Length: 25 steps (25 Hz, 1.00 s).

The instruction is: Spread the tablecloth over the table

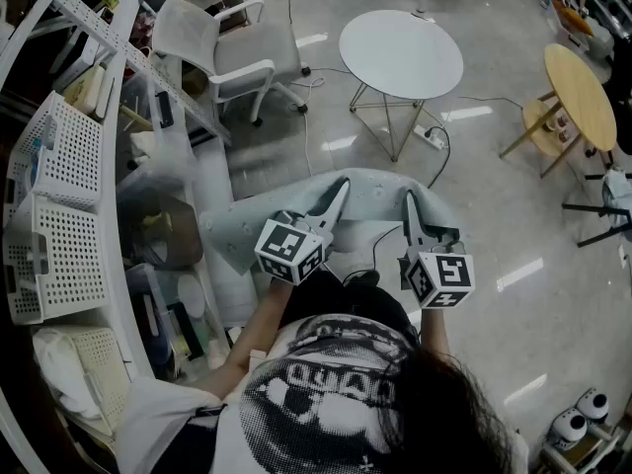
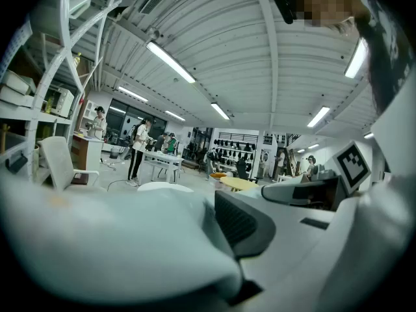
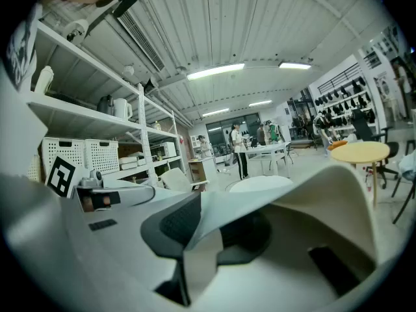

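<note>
tablecloth (image 1: pixel 375 196): plain pale grey | round table (image 1: pixel 400 52): white | side table (image 1: pixel 581 95): tan wood | chair (image 1: pixel 222 52): white

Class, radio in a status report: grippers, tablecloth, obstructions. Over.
Both shut on tablecloth: left gripper, right gripper. Cloth held up between them, not yet over round table. By its legs, power strip on floor.

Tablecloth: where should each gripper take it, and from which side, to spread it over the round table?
Along one edge, at two spaced points, approached from the person's side. The tablecloth is limp, so the left gripper and right gripper, pinching it apart, hold it open while the rest drapes toward the round table.
</note>
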Motion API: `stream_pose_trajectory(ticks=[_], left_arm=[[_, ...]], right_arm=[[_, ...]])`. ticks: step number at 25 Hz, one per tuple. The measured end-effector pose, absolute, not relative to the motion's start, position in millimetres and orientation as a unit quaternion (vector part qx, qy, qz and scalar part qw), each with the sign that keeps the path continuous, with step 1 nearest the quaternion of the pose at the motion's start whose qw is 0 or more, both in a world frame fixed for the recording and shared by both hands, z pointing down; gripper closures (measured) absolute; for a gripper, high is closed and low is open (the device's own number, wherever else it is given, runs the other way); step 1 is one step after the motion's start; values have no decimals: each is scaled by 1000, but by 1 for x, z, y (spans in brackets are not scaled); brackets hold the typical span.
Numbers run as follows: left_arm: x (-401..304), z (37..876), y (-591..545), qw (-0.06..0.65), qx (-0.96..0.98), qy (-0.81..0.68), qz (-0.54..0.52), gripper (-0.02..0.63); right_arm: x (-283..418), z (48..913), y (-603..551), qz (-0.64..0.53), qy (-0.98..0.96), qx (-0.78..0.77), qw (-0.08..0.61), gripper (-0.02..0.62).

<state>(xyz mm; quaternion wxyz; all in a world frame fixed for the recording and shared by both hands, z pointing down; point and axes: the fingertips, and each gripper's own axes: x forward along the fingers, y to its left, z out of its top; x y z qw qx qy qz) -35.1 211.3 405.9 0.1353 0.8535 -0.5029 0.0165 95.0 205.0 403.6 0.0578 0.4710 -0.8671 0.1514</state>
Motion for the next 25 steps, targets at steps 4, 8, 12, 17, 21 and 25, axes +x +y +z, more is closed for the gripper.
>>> stream_pose_trajectory(ticks=[4,8,12,17,21,25], left_arm=[[-43,403,209,135,856,-499,14,548],[-50,401,209,137,858,-495,14,548],[-50,401,210,135,858,-495,17,548],[-47,391,211,117,858,-500,22,548],[-38,382,213,102,854,-509,28,548],[-30,379,216,101,850,-516,29,548]], right_arm=[[87,402,204,155,-865,474,53,528],[81,401,205,161,-862,478,48,528],[81,401,206,171,-862,475,41,528],[84,395,205,170,-869,464,31,526],[92,388,204,172,-876,451,22,526],[100,387,206,175,-881,438,15,525]])
